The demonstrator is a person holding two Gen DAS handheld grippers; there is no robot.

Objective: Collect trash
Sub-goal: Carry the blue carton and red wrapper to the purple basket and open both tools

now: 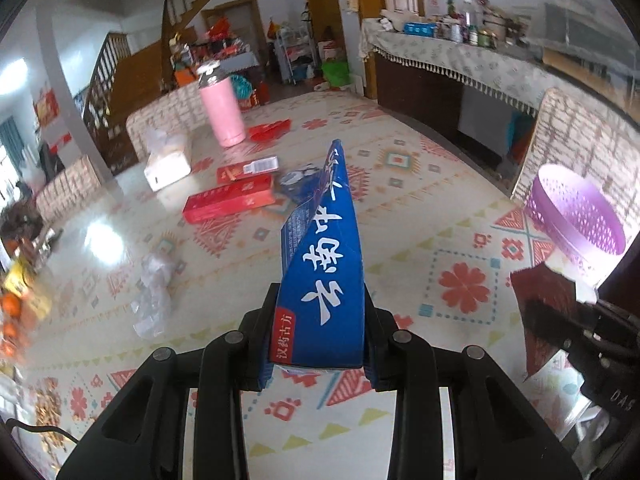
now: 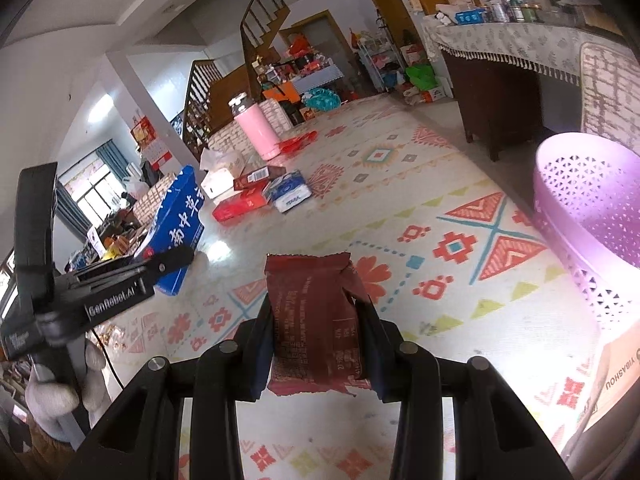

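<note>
My left gripper (image 1: 320,320) is shut on a long blue box with white Chinese characters (image 1: 328,264), held above the patterned table; the box also shows in the right wrist view (image 2: 176,220). My right gripper (image 2: 316,320) is shut on a dark red foil wrapper (image 2: 316,320), also visible in the left wrist view (image 1: 540,312). A purple perforated basket (image 2: 592,216) stands at the right, close to the right gripper; it also shows in the left wrist view (image 1: 576,216).
On the table's far side lie red boxes (image 1: 230,200), a blue-white packet (image 2: 290,192), a white tissue box (image 1: 168,164), a pink thermos (image 1: 222,108) and a red wrapper (image 1: 270,130). Crumpled clear plastic (image 1: 154,296) lies at the left. Oranges (image 1: 14,312) sit at the left edge.
</note>
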